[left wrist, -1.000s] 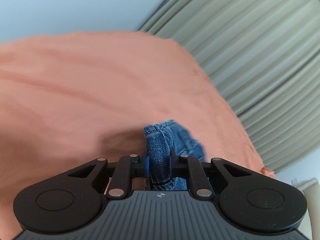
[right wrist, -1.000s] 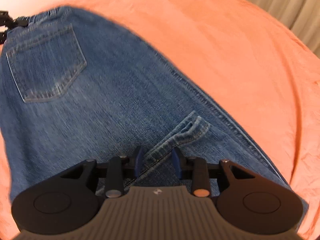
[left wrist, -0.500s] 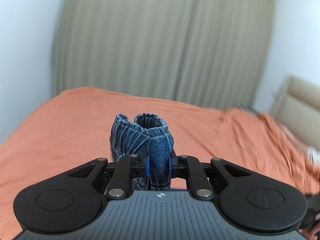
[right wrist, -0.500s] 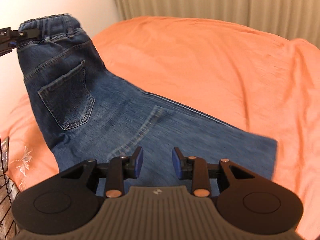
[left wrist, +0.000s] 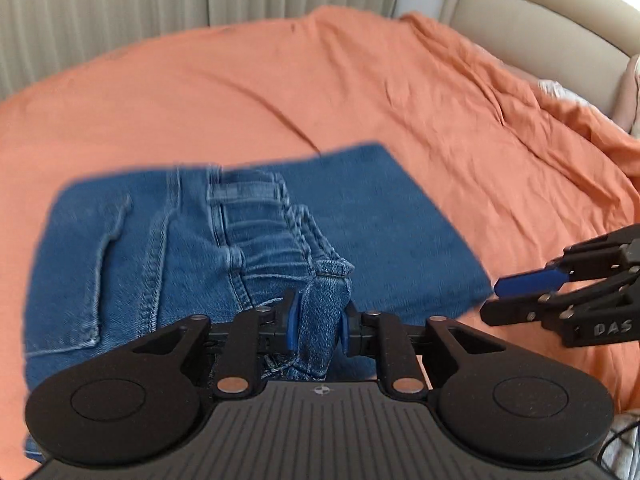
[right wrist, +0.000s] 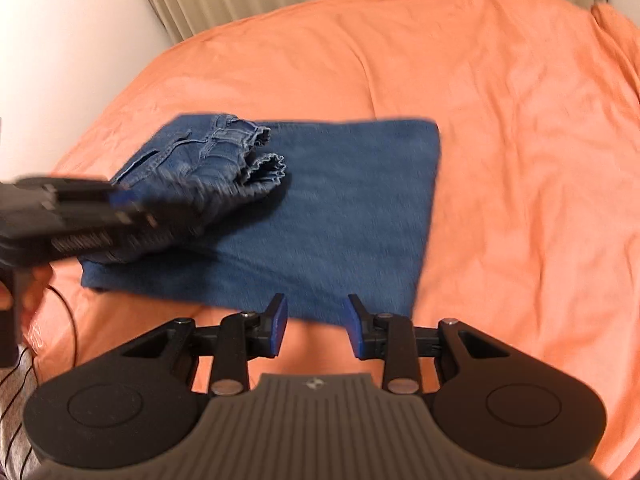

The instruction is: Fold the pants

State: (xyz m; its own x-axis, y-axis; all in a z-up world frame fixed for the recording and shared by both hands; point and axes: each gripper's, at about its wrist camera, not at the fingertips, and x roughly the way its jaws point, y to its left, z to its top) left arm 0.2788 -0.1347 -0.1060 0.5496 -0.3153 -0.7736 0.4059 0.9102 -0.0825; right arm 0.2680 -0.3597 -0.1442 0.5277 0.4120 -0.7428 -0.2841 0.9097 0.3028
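Observation:
Blue denim pants (left wrist: 380, 216) lie folded on the orange bed. The waistband end lies doubled over the flat leg part (right wrist: 352, 200). My left gripper (left wrist: 318, 322) is shut on a bunch of the waistband denim (left wrist: 324, 300), low over the pants. It also shows blurred at the left of the right wrist view (right wrist: 120, 204). My right gripper (right wrist: 316, 326) is open and empty, just in front of the pants' near edge. It shows at the right of the left wrist view (left wrist: 520, 292).
The orange bedsheet (right wrist: 520, 120) covers the whole bed, wrinkled on the right. Beige curtains (left wrist: 120, 8) hang behind. A padded headboard (left wrist: 540, 8) stands at the far right. A cable (right wrist: 68, 308) and striped cloth lie at the bed's left edge.
My left gripper has carried the waistband over and down onto the legs, folding the pants. My right gripper let go of the denim, opened and pulled back.

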